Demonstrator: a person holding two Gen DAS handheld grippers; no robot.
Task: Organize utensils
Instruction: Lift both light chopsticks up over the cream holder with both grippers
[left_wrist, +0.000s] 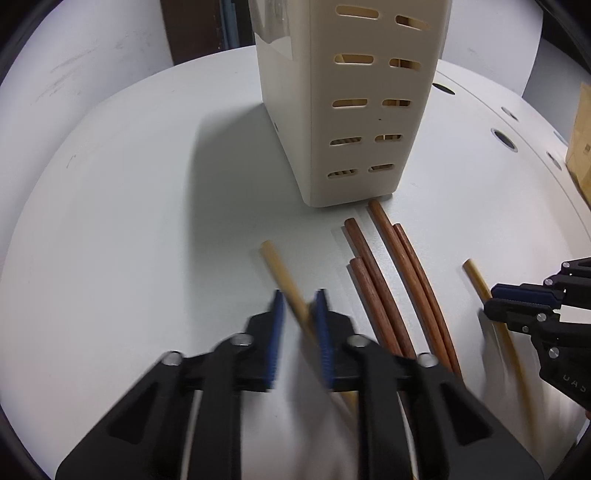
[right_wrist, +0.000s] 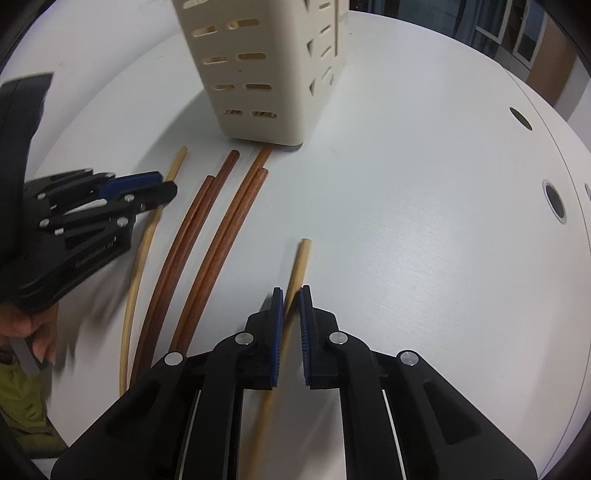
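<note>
A cream slotted utensil holder (left_wrist: 354, 110) stands upright on the white table; it also shows in the right wrist view (right_wrist: 266, 74). Several dark brown chopsticks (left_wrist: 391, 280) lie side by side before it, also in the right wrist view (right_wrist: 207, 240). My left gripper (left_wrist: 299, 302) straddles a pale bamboo chopstick (left_wrist: 284, 280), jaws narrowly apart around it. My right gripper (right_wrist: 291, 295) is closed on another pale chopstick (right_wrist: 301, 258). The left gripper also shows in the right wrist view (right_wrist: 162, 188), the right gripper in the left wrist view (left_wrist: 495, 299).
The white table (left_wrist: 129, 221) has round holes (right_wrist: 554, 201) along its right side. A cardboard box (left_wrist: 581, 140) stands at the far right edge. A hand (right_wrist: 33, 325) holds the left gripper's handle.
</note>
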